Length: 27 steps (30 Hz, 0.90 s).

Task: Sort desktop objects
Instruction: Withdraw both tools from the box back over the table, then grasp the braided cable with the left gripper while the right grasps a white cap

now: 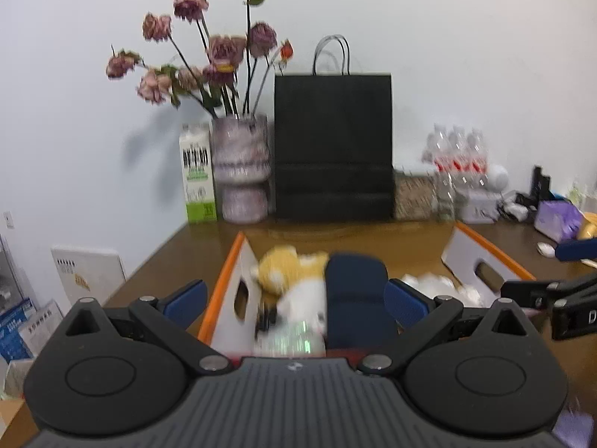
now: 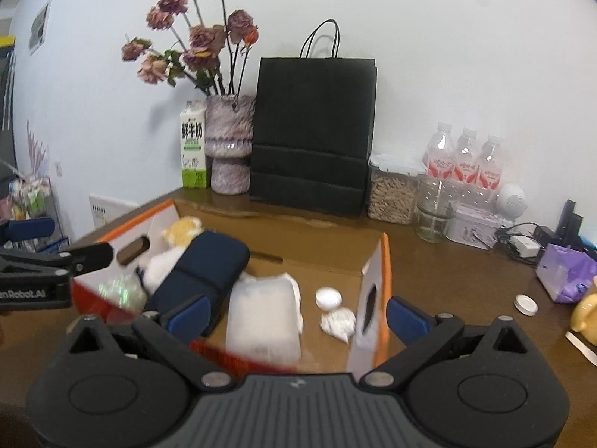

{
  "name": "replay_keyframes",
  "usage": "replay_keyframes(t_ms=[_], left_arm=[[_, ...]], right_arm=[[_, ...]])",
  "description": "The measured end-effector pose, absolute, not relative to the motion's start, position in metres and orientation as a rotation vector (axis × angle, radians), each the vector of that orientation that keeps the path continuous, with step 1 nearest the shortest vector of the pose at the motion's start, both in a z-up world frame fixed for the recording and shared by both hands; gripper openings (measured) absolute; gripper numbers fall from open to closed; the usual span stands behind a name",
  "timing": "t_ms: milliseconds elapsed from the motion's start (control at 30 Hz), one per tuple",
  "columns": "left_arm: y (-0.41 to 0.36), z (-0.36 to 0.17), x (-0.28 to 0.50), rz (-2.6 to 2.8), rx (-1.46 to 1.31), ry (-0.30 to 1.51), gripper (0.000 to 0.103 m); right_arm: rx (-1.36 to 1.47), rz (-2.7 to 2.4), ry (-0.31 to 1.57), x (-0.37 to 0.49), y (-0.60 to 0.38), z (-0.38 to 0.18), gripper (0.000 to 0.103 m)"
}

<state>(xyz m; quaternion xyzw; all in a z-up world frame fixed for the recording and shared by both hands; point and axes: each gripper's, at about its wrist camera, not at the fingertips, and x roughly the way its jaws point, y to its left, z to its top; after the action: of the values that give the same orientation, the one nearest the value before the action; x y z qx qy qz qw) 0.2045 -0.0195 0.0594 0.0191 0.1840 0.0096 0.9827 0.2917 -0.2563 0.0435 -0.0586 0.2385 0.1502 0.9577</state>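
An orange-rimmed cardboard box (image 2: 380, 261) (image 1: 227, 272) sits on the brown desk. Inside lie a yellow-and-white plush toy (image 1: 287, 272) (image 2: 179, 239), a dark blue case (image 1: 354, 291) (image 2: 209, 265), a white packet (image 2: 261, 313), a white cap (image 2: 328, 297) and crumpled white paper (image 2: 337, 323). My left gripper (image 1: 294, 302) hovers open over the box's near-left end, nothing between its blue pads. My right gripper (image 2: 294, 315) hangs open above the box's near-right part, straddling the right wall. The left gripper's arm (image 2: 56, 261) shows at the left of the right wrist view.
Along the wall stand a milk carton (image 2: 194, 145), a vase of dried roses (image 2: 229, 145), a black paper bag (image 2: 313, 130), a jar (image 2: 391, 190), water bottles (image 2: 462, 160) and a tin (image 2: 472, 226). A purple tissue pack (image 2: 563, 276), a metal lid (image 2: 525, 304) and a yellow object (image 2: 585, 313) lie right.
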Motion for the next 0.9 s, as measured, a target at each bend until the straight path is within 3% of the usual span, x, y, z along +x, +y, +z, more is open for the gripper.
replay_keyframes(t_ms=[567,700,767,833,900], left_arm=[[-0.06,0.011,0.11,-0.192,0.094,0.59,0.103],[-0.071,0.0,0.106,-0.245,0.112,0.627,0.082],[-0.073,-0.005,0.109,-0.259,0.116,0.646,0.065],[-0.07,-0.011,0.114,-0.279,0.085,0.678,0.031],[-0.065,-0.011,0.115,-0.246,0.084,0.665,0.025]], right_arm=[[-0.137,0.323,0.584,0.203,-0.296,0.016,0.101],[-0.105,0.309,0.589,0.196,-0.304,0.012,0.101],[-0.094,0.303,0.595,0.196,-0.306,0.011,0.101],[-0.083,0.301,0.606,0.196,-0.308,0.008,0.101],[-0.075,0.307,0.62,0.197,-0.308,0.004,0.101]])
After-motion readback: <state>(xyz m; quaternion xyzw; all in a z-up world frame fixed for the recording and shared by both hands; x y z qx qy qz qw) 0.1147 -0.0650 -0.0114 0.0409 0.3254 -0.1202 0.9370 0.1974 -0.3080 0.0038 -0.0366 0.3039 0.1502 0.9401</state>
